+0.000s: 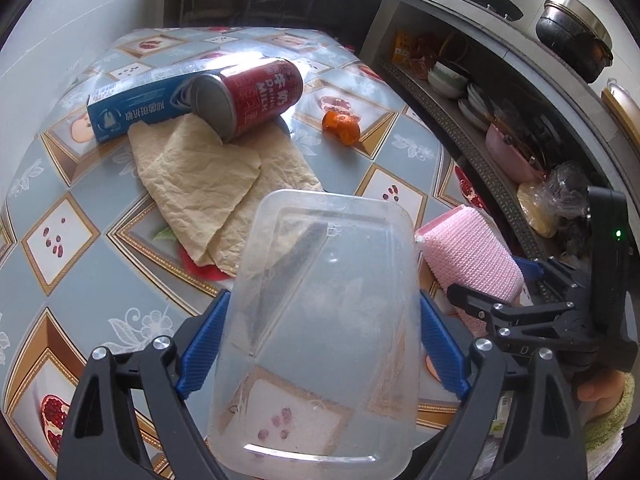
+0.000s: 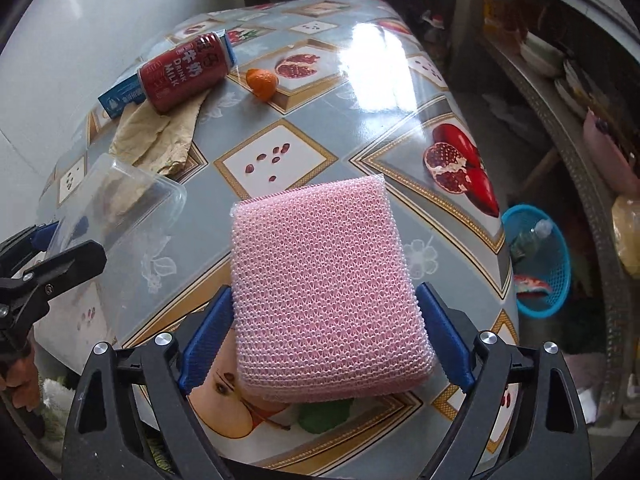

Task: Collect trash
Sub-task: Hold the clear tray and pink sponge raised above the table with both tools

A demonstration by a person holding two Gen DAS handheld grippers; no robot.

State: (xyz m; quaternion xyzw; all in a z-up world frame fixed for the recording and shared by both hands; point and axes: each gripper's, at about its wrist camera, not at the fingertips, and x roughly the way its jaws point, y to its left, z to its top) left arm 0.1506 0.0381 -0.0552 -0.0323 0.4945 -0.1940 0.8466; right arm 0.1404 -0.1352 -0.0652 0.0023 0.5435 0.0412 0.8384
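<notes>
We see the left gripper [image 1: 322, 344] pinching a clear plastic container [image 1: 320, 320]; the right gripper [image 2: 326, 344] pinches a pink sponge [image 2: 324, 288]. Far left lie a red can [image 1: 248, 98] and, seemingly, crumpled paper [image 1: 208, 184].

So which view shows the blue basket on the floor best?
The right wrist view: the blue basket sits in full sight beside the table's right edge, with a bottle inside. The left wrist view does not show it at all.

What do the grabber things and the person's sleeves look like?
Both the left gripper and the right gripper have black plastic frames with triangular cut-outs, shiny silver screws, and two blue ribbed fingers. The right gripper's black body shows a small green light in the left wrist view. The person wears a fuzzy, pale yellow-green sleeve.
</notes>
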